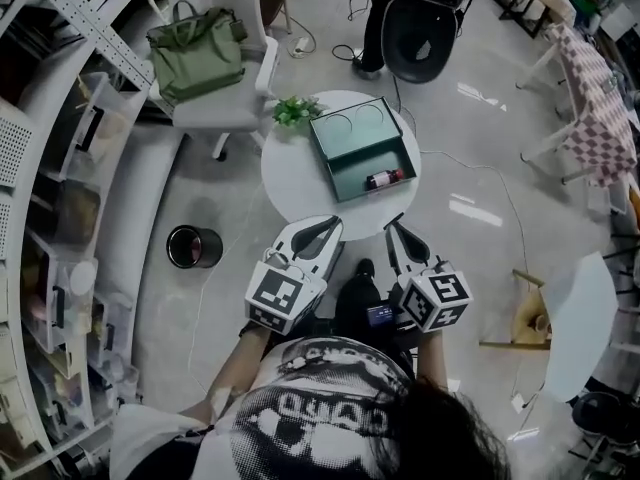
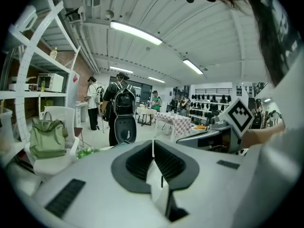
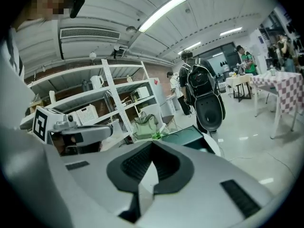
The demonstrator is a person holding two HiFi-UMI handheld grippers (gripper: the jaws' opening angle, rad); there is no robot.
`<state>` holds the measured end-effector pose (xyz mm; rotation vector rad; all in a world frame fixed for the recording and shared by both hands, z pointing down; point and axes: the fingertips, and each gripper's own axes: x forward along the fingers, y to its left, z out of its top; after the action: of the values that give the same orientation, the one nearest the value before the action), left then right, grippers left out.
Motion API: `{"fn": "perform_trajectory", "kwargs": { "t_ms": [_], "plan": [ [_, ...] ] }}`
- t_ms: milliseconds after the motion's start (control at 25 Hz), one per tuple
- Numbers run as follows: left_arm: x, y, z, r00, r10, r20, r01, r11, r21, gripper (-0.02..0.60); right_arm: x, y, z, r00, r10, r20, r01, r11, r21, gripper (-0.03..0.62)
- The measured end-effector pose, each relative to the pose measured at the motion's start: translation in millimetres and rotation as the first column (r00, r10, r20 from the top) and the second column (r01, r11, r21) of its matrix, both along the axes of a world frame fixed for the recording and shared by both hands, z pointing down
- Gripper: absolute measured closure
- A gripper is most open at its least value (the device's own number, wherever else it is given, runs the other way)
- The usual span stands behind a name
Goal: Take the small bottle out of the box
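In the head view an open green box lies on a round white table. The small bottle, dark with a red band, lies on its side in the box's near right corner. My left gripper and right gripper hover side by side just short of the table's near edge, close to the person's body. Both point at the table with their jaws together and nothing between them. In the left gripper view the left gripper is shut; the right gripper is shut too, with the green box beyond it.
A small green plant stands at the table's far left rim. A white chair with a green bag is behind the table, and a black chair with a person beside it further back. A black bin sits on the floor left, by shelving.
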<state>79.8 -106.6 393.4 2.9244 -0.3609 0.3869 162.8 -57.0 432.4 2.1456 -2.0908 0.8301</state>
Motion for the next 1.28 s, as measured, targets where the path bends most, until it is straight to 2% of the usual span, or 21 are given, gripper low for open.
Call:
{"fn": "perform_trajectory", "kwargs": {
  "t_ms": [200,440,720,960,1280],
  "plan": [
    [44.6,-1.7,-4.9,0.998,-0.066,0.014,0.065,0.998,0.025,0.561,52.9,-2.9,-2.0,0.999,-0.042,0.034,0.042,0.999,0.013,0.595],
    [65.2,-5.7,-0.6,0.984,-0.178,0.027,0.178,0.984,0.001,0.561,83.3,-10.0,10.2,0.990,-0.127,0.065,0.128,0.992,-0.007,0.595],
    [74.7,-5.2,4.0,0.961,-0.273,0.047,0.273,0.962,0.000,0.561,99.8,-23.8,24.5,0.969,-0.230,0.090,0.232,0.972,-0.022,0.595],
    [71.1,-15.6,13.5,0.933,-0.353,0.072,0.354,0.935,0.003,0.561,99.7,-39.1,44.0,0.942,-0.324,0.086,0.329,0.943,-0.050,0.595],
    [67.0,-22.9,19.6,0.909,-0.411,0.073,0.413,0.911,-0.013,0.561,111.8,-56.1,77.8,0.921,-0.378,0.094,0.387,0.914,-0.119,0.595]
  ]
}}
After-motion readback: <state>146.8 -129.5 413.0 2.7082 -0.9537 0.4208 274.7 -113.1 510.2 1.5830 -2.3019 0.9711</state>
